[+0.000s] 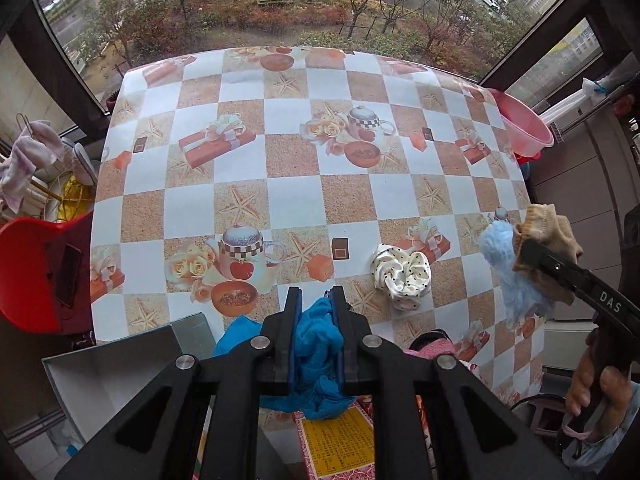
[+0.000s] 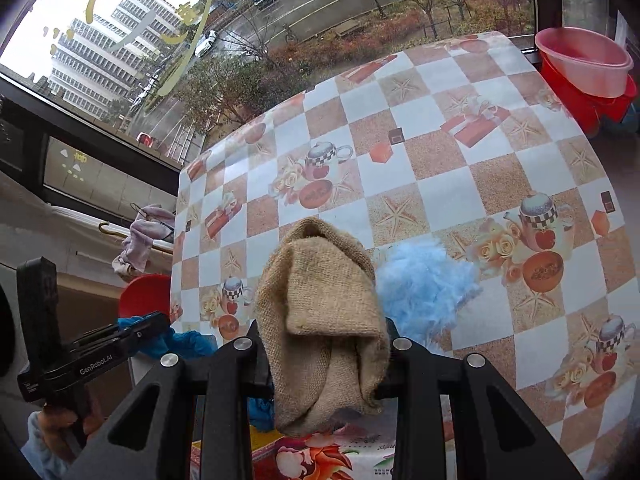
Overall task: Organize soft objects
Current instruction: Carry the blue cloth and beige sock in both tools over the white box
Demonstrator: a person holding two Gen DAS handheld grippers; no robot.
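Note:
My left gripper (image 1: pixel 316 296) is shut on a crumpled blue cloth (image 1: pixel 316 344), lifted over the near edge of the checkered table (image 1: pixel 280 168). A white polka-dot scrunchie (image 1: pixel 402 276) lies on the table just right of it. My right gripper (image 2: pixel 320 332) is shut on a tan knitted sock (image 2: pixel 320 312) that drapes over and hides its fingertips. A light blue fluffy piece (image 2: pixel 424 288) hangs against the sock; I cannot tell whether the pads grip it too. In the left wrist view the right gripper (image 1: pixel 532 248) is at the far right, above the table edge.
An open grey box (image 1: pixel 120 372) sits below the left gripper at the near left. A pink item (image 1: pixel 434 348) and a yellow printed sheet (image 1: pixel 340 440) lie near the front. A pink basin (image 1: pixel 520 124) stands off the right edge, a red chair (image 1: pixel 36 272) off the left.

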